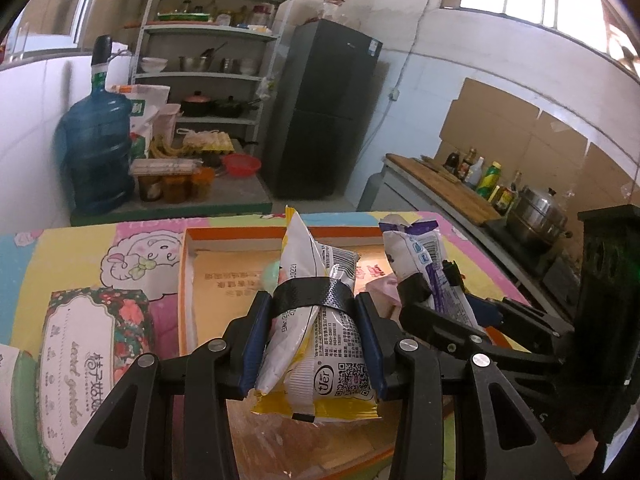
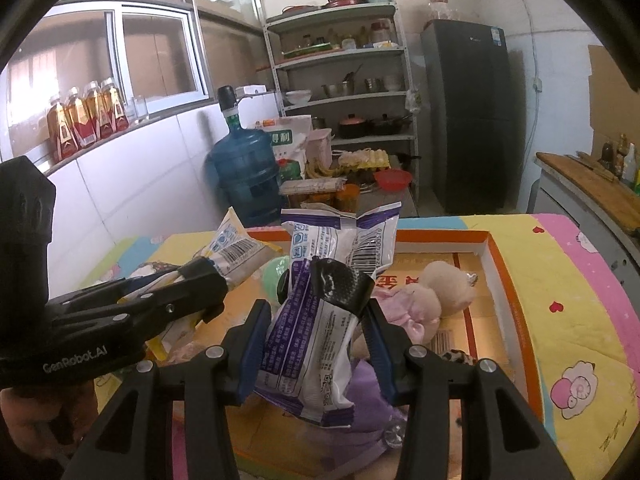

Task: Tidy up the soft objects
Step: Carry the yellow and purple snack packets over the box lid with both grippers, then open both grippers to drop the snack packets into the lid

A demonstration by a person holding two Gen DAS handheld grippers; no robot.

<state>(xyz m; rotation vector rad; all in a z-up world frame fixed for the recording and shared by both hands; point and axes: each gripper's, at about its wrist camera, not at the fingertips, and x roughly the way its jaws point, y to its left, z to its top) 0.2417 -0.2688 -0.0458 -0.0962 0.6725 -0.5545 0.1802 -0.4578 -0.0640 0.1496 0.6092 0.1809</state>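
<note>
My left gripper (image 1: pixel 312 298) is shut on a yellow and white snack packet (image 1: pixel 320 352) that stands up between the blue pads, above the orange-rimmed cardboard box (image 1: pixel 240 234). Just to its right, my right gripper (image 1: pixel 434 280) is shut on a purple and white packet (image 1: pixel 416 252). In the right wrist view the right gripper (image 2: pixel 316 304) pinches the purple packet (image 2: pixel 312 352) over the box (image 2: pixel 496 272). The left gripper (image 2: pixel 218 286) holds the yellow packet (image 2: pixel 236 250) at the left. A beige plush toy in a pink dress (image 2: pixel 432 292) and a green ball (image 2: pixel 276 276) lie in the box.
A floral tissue pack (image 1: pixel 80 344) lies left of the box on the cartoon-print tablecloth (image 2: pixel 572 280). A purple soft item (image 2: pixel 368 392) lies at the box's near end. Behind the table stand a water jug (image 1: pixel 96 148), shelves (image 1: pixel 208 76) and a fridge (image 1: pixel 324 112); a counter (image 1: pixel 452 184) runs along the right.
</note>
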